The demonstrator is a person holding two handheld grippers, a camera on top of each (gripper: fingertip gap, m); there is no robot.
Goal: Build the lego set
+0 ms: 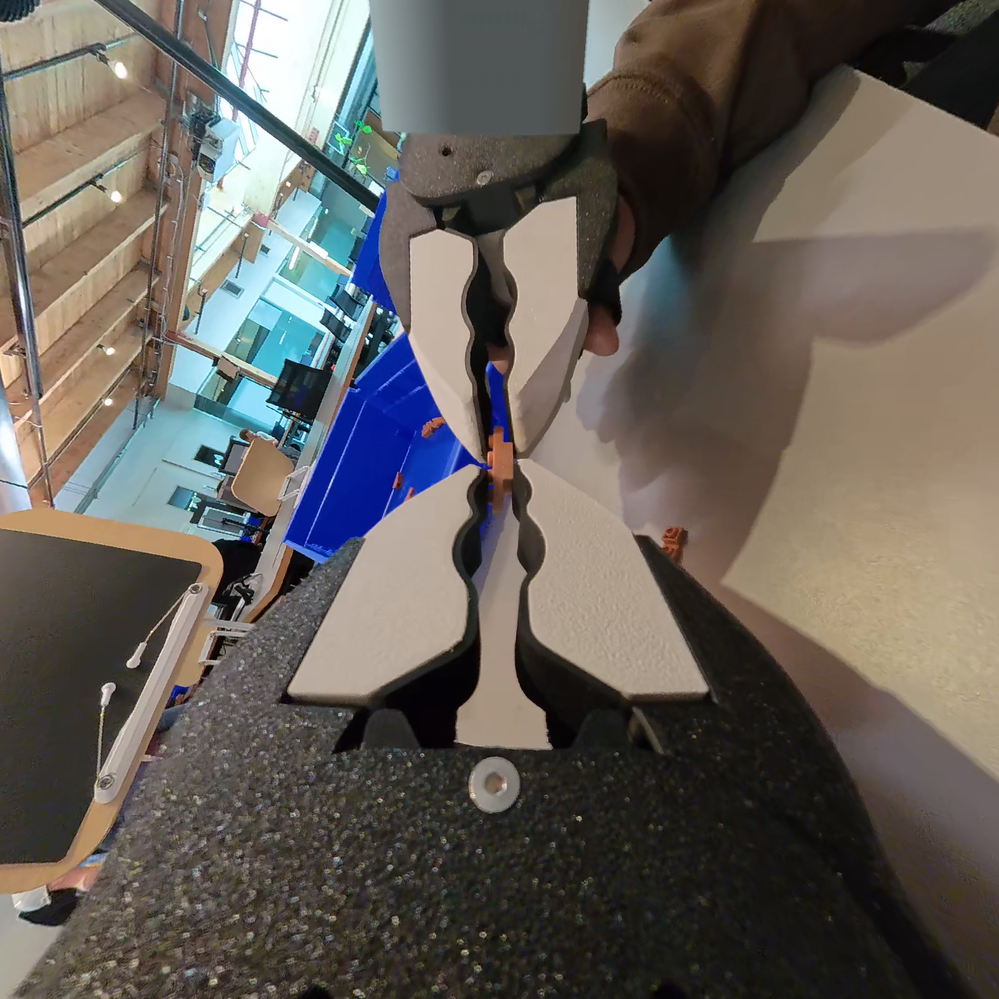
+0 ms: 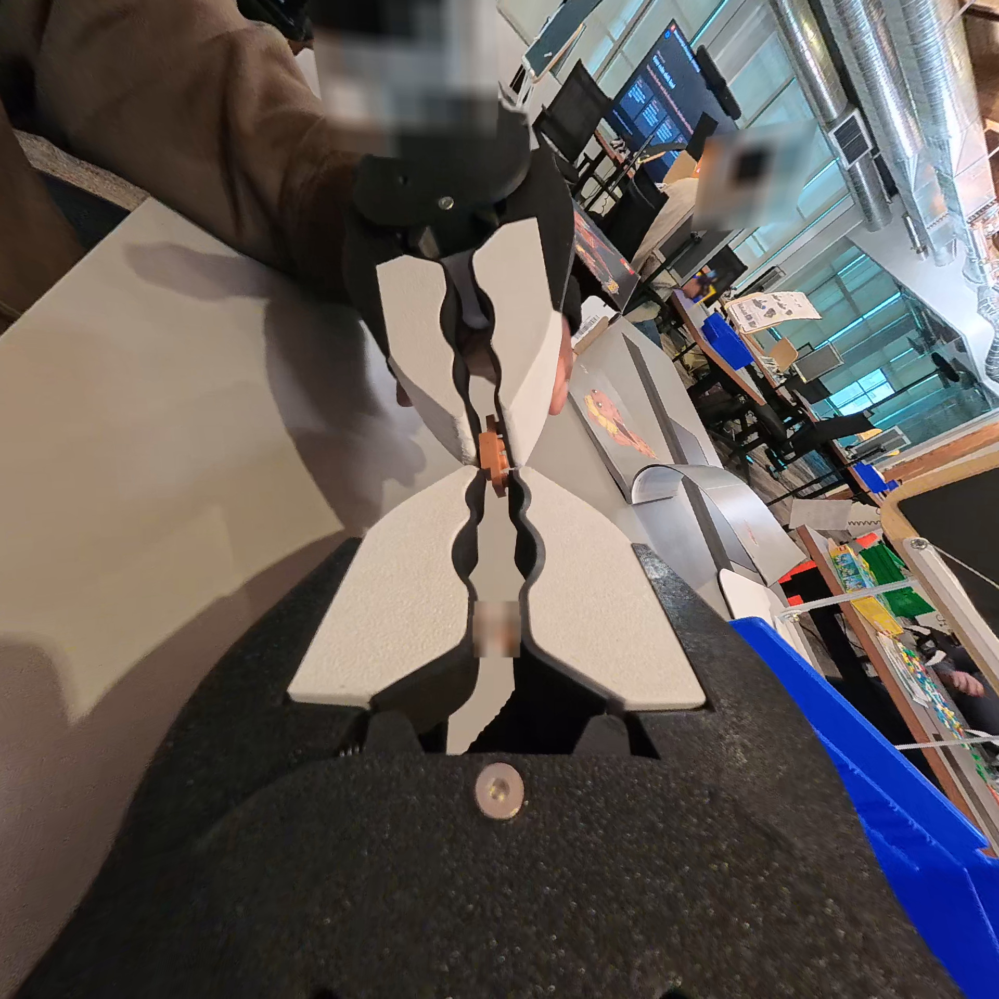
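Both tools meet tip to tip above the white table: left tool and right tool each clench the same small orange toothed piece, beside a blue bin.

Fingertips of both grippers cover most of the small orange piece at mid-frame. A blue bin is cut off at lower right. Motion blur softens the counter.

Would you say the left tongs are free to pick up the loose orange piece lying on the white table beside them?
Probably not as things stand: the left tongs already grip an orange piece, though the loose orange piece lies close, unobstructed.
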